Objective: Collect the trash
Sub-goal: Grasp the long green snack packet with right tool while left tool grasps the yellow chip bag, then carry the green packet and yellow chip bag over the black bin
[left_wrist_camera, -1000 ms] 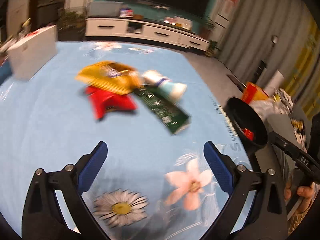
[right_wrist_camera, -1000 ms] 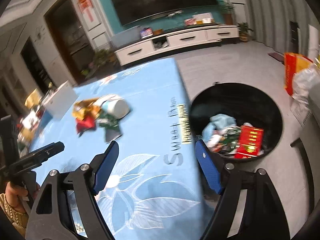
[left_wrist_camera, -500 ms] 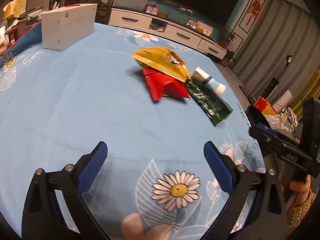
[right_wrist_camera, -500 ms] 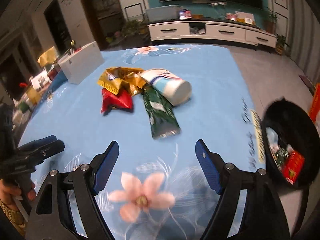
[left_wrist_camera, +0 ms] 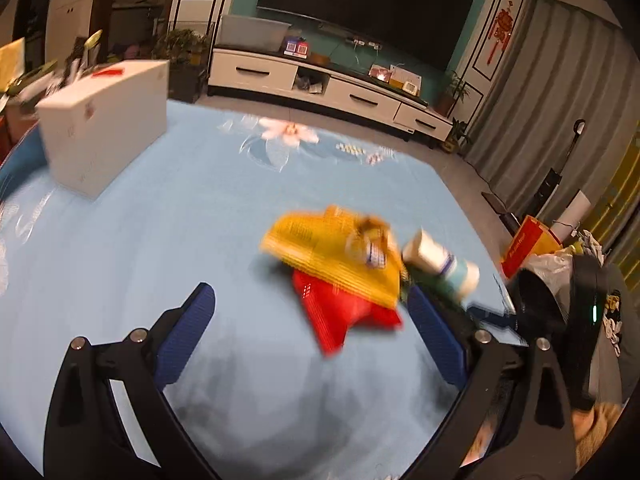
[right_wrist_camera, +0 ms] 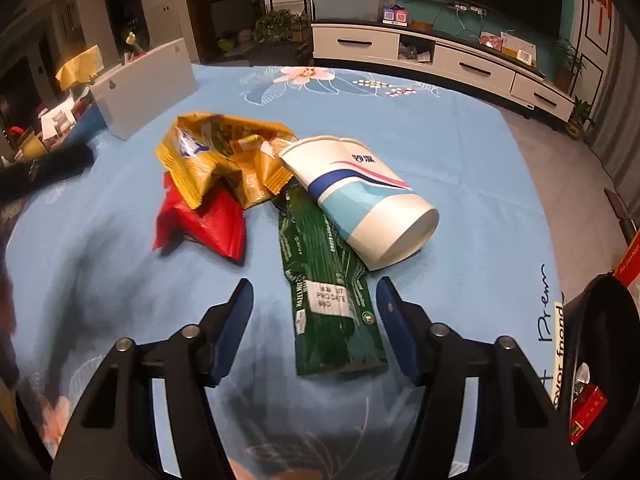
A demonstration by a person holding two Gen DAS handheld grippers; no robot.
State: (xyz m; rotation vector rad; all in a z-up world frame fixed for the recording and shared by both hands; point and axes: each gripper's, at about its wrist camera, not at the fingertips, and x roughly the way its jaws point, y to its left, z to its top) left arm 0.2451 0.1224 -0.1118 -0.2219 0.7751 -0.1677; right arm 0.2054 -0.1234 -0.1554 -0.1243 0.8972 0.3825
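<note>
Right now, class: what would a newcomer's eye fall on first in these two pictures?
A bright heap of litter mid-table: a yellow wrapper over a red wrapper, a tipped paper cup beside them. A green wrapper lies between the right gripper's closing jaws, untouched. A black bin waits at the right edge.

My left gripper (left_wrist_camera: 310, 330) hangs over the blue flowered tablecloth (left_wrist_camera: 168, 232) with its jaws wide apart and only cloth between them. Just ahead of my right finger (left_wrist_camera: 434, 338) lies a blurred heap of trash: a red wrapper (left_wrist_camera: 344, 312) nearest, its corner reaching in between my fingers, a yellow wrapper (left_wrist_camera: 332, 252) lying over its far edge, and a paper cup (left_wrist_camera: 440, 260) on its side beyond my right fingertip. Far ahead of my left finger (left_wrist_camera: 184, 334) stands a white box (left_wrist_camera: 104, 124). A black bin (left_wrist_camera: 538, 300) sits outside my right finger.
</note>
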